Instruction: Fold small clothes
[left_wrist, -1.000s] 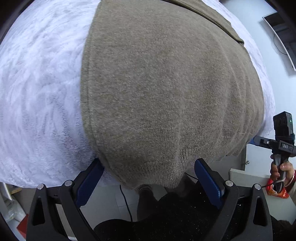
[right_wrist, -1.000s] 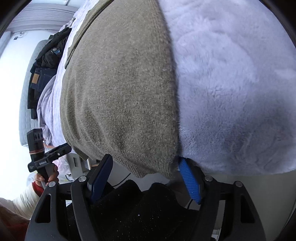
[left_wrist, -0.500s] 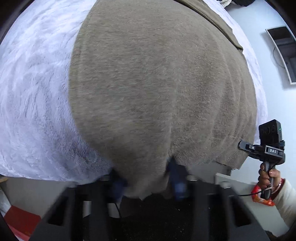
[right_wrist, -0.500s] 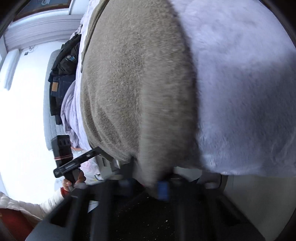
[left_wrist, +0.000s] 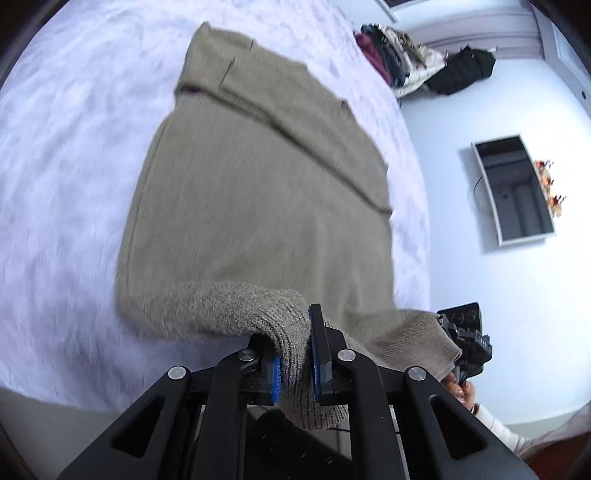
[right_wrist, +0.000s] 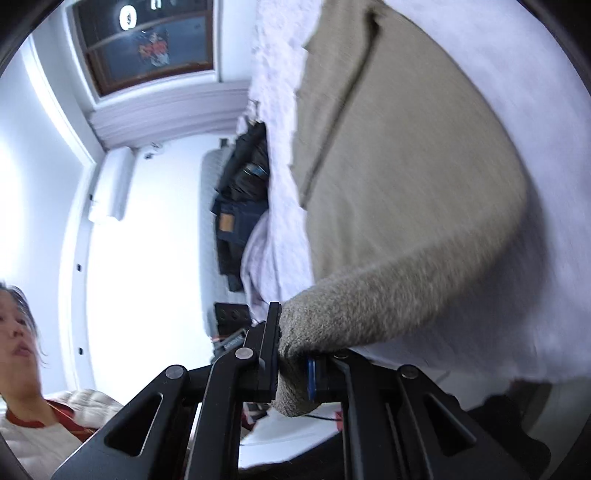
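Sweater: I see a taupe knit sweater, fuzzy and ribbed at the hem, lying flat on the bed with its near edge lifted.
Bed cover: a white fleecy blanket, shaggy and soft, lies under the sweater on every side.
Left gripper: my left gripper has its blue pads clamped tight on one hem corner, with knit bunched between them and hanging below.
Right gripper: my right gripper pinches the other hem corner, its black fingers narrow around a thick roll of wool.
Surroundings: a heap of clothes lies beyond the bed's far corner; dark garments are piled beside the bed.
In the way: the raised roll of knit covers the bed edge in the right wrist view.
Hard to make out: both views are motion-blurred; the sweater's collar end is soft and its detail unclear.
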